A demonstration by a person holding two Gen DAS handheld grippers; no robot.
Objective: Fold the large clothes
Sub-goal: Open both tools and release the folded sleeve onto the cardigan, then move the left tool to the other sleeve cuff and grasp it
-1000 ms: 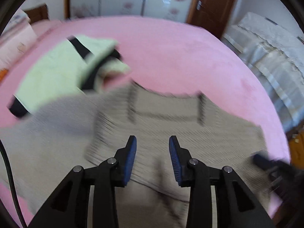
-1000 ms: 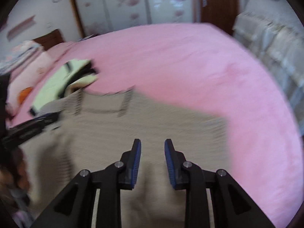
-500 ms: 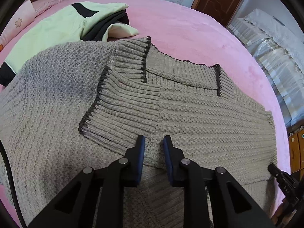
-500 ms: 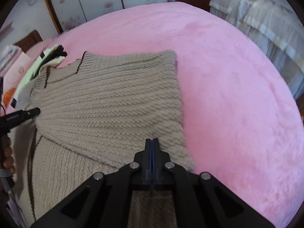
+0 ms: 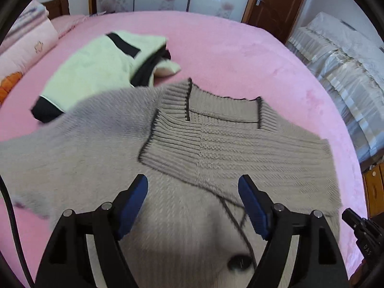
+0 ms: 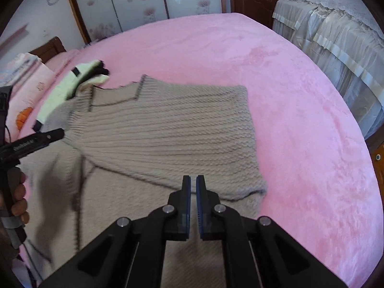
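grey knit sweater (image 5: pixel 240 148) on pink bed (image 5: pixel 228 48), folded sleeve lying left-right, far of both | left gripper (image 5: pixel 193 204) just opened, spread, empty, nearest cuff | right gripper (image 6: pixel 193 187) nearly pressed together, empty, near folded edge

The left hand-held gripper (image 5: pixel 193 200) has just been opened wide; nothing is held between its pads, and the grey sweater (image 5: pixel 240 148) is seen from farther back. The right hand-held gripper (image 6: pixel 193 187), previously clamped, now shows a narrow slit and stands clear of the folded sleeve edge (image 6: pixel 252 189).
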